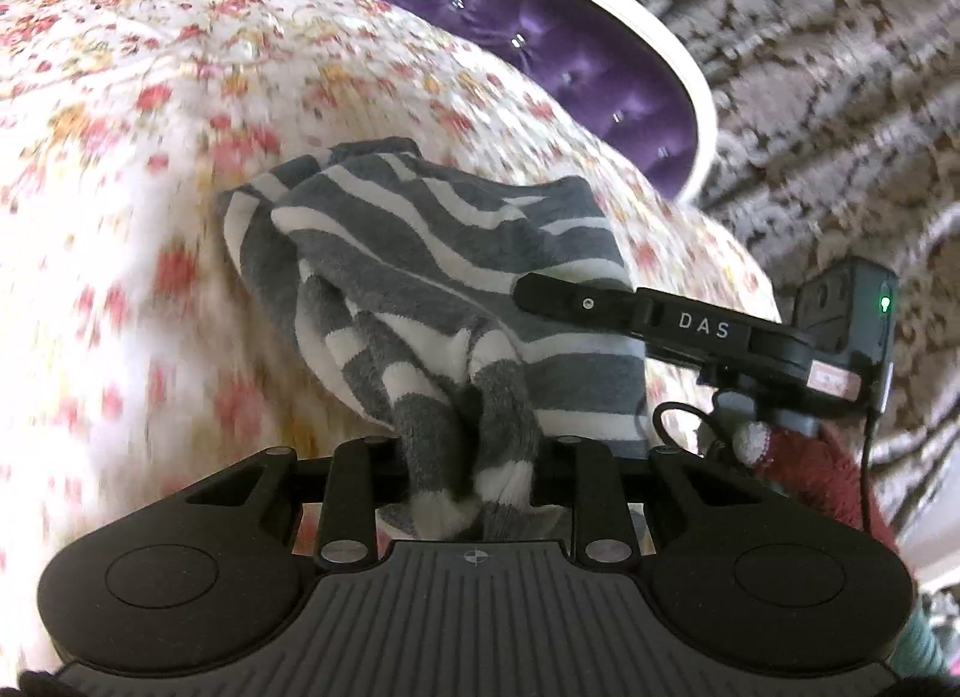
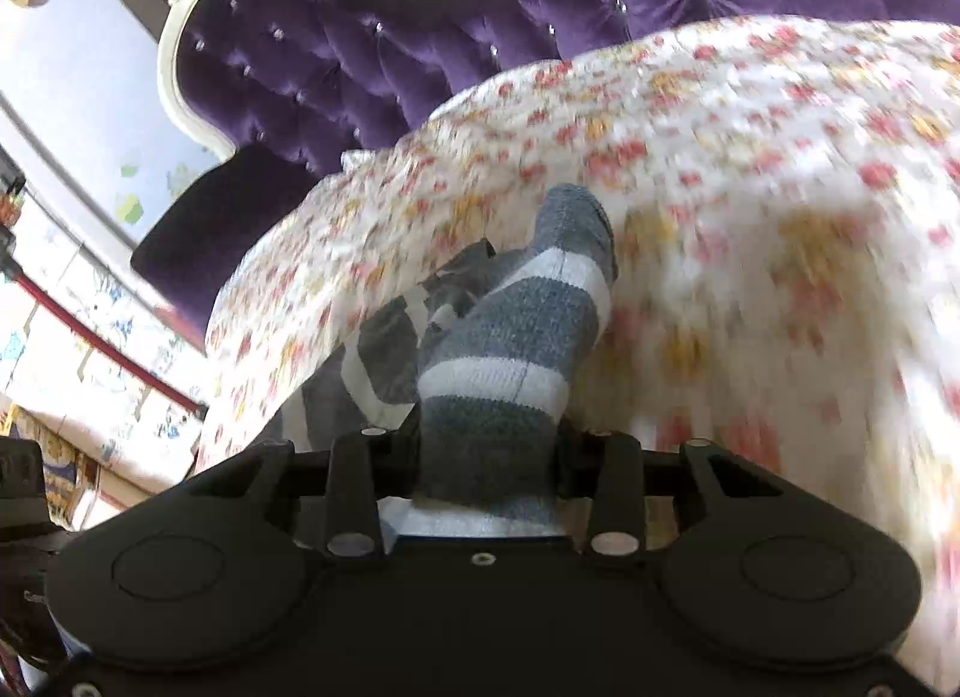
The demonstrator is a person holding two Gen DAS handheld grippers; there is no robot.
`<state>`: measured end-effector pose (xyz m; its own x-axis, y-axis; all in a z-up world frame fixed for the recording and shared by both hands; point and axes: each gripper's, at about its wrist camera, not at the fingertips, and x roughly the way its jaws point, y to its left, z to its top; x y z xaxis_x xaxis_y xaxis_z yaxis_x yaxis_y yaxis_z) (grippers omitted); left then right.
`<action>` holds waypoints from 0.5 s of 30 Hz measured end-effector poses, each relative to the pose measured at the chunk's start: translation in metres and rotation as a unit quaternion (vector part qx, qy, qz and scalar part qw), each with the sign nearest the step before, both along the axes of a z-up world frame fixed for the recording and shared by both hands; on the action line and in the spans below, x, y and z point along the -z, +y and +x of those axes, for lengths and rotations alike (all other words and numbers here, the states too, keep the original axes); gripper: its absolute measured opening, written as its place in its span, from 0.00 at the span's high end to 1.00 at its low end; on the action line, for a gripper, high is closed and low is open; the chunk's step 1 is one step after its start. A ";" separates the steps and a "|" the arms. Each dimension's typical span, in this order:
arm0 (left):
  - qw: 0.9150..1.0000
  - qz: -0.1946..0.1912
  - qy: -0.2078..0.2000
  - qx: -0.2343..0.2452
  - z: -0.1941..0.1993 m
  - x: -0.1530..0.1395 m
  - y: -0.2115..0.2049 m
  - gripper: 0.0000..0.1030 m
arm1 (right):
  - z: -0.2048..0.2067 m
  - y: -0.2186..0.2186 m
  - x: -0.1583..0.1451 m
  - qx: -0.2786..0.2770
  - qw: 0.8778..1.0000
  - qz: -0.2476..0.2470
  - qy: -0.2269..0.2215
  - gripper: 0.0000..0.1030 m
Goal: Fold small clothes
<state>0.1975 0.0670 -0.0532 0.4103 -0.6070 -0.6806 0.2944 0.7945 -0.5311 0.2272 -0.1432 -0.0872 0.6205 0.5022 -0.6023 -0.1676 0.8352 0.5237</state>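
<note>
Sock [image 1: 456, 289] hangs clamped between both our closed fingers above the bed [image 1: 150, 156]; next we lay it flat.

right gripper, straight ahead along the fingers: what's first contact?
Probably only the striped sock the right gripper already clamps, which runs forward along its line. Beyond the toe comes the floral bedspread; blur makes depth uncertain.
</note>
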 end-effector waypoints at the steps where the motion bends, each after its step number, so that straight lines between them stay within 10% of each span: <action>1: 1.000 0.004 -0.001 0.004 -0.014 -0.002 -0.002 0.74 | -0.012 0.001 0.000 -0.002 1.000 -0.003 0.001 0.53; 15: 0.999 0.048 0.005 -0.022 -0.104 0.029 0.013 0.71 | -0.112 0.000 0.021 0.025 1.000 0.000 -0.002 0.44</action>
